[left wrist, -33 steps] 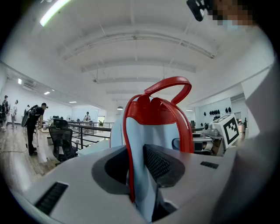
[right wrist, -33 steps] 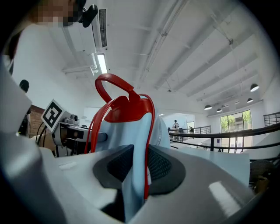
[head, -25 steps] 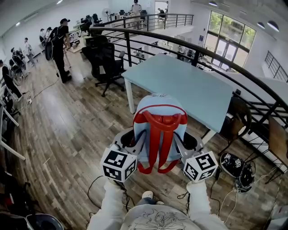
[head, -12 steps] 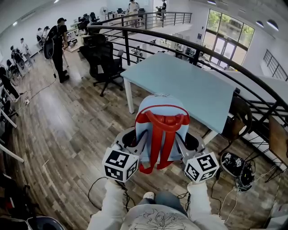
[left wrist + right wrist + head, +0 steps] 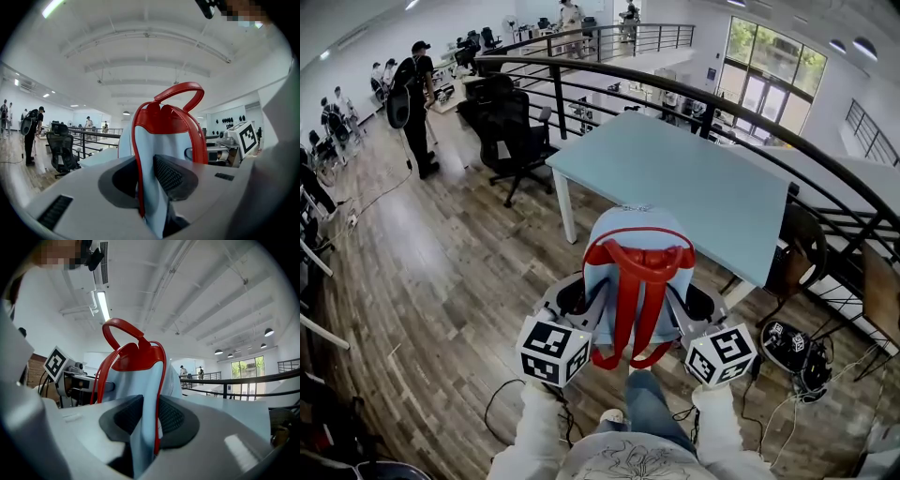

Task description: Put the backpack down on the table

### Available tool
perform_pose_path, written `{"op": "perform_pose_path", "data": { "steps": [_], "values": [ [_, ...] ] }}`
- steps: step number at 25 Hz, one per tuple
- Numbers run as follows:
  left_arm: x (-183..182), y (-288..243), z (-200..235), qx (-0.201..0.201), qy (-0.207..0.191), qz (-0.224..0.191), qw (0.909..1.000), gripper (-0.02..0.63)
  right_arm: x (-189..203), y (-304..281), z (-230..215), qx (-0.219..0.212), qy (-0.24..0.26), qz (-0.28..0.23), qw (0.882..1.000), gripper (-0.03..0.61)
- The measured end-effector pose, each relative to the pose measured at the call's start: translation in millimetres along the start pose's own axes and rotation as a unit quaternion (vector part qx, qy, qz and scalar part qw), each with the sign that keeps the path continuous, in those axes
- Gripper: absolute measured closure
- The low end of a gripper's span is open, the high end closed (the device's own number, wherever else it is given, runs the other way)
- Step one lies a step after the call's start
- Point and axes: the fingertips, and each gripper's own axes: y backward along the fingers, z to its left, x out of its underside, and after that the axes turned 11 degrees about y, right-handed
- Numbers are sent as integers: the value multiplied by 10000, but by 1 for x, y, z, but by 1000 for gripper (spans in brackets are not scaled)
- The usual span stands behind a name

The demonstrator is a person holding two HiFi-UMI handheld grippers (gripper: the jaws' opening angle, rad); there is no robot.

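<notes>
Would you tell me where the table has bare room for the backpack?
All of the table top that shows is bare, from the near edge by the backpack to the railing side. The crowding is off it: office chairs at its left end, a chair and cabled gear at right.

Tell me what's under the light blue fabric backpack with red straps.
Only brown wood-plank floor and the person's trouser leg show below the backpack; the pale table lies beyond. Directly beneath is covered.
</notes>
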Motion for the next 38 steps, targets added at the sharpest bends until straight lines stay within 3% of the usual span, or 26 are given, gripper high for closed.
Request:
{"op": "perform_pose_path", "data": {
  "steps": [9,26,38],
  "values": [
    [-16,-79,33,-122,-20,53,9999,514,17,-61,-62,-49,-101,-5,9999,471],
    [-88,-280,83,-310,-18,-125,9994,514,17,-196,-242,-219,57,-161,9996,471],
    [-94,-348,101,-385,11,-9,9993,513,36,-239,-297,-278,-37,-118,9995,471]
  ]
}}
